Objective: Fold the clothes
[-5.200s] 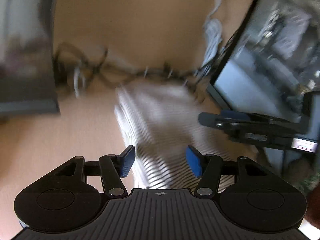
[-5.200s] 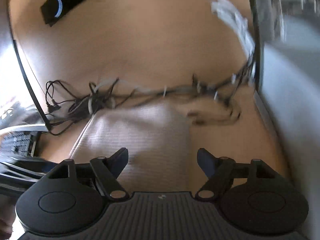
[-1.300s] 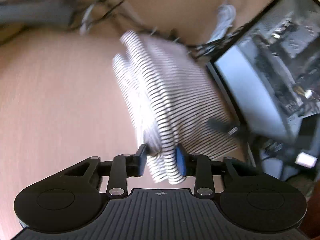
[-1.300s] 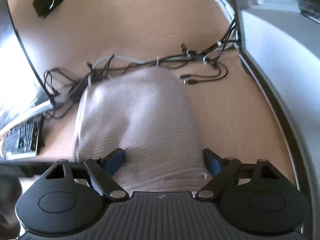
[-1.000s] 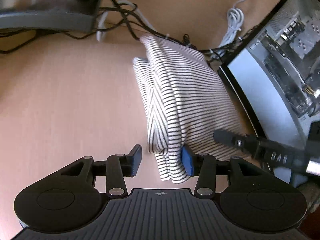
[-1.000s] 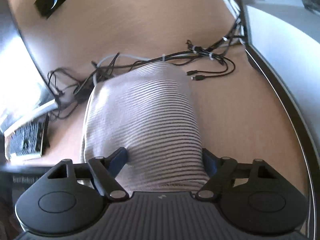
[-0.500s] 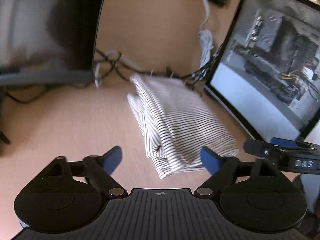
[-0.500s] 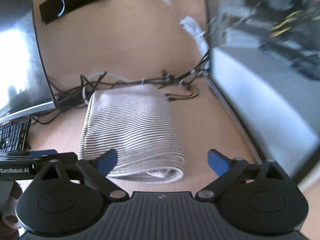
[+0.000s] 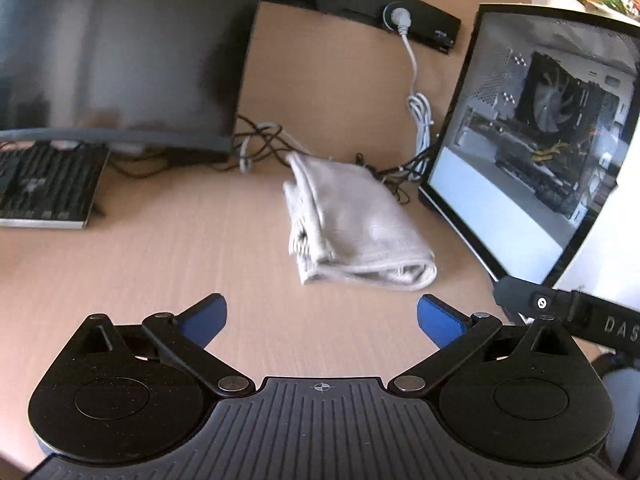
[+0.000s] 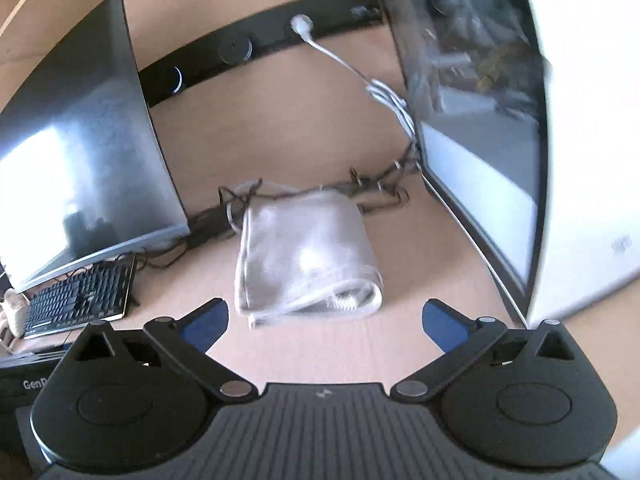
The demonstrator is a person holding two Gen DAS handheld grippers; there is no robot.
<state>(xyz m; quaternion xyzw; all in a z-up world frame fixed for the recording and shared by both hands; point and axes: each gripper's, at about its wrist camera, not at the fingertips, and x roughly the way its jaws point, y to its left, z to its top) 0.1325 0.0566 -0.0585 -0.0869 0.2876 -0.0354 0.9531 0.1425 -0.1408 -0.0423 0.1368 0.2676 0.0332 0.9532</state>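
Pale grey fabric garment lies folded compact on desk; L gripper & R gripper both spread wide, empty—fold looks done.

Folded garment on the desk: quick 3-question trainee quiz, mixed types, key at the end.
1. True or false: the left claw is shut on the folded garment.
2. The garment lies between the monitor and which object? A) a laundry basket B) the PC case C) a chair
3. Fill in: behind the garment lies a tangle of ____.

Key: 1 false, both the left and the right claw are open and short of the garment; 2 B; 3 cables.
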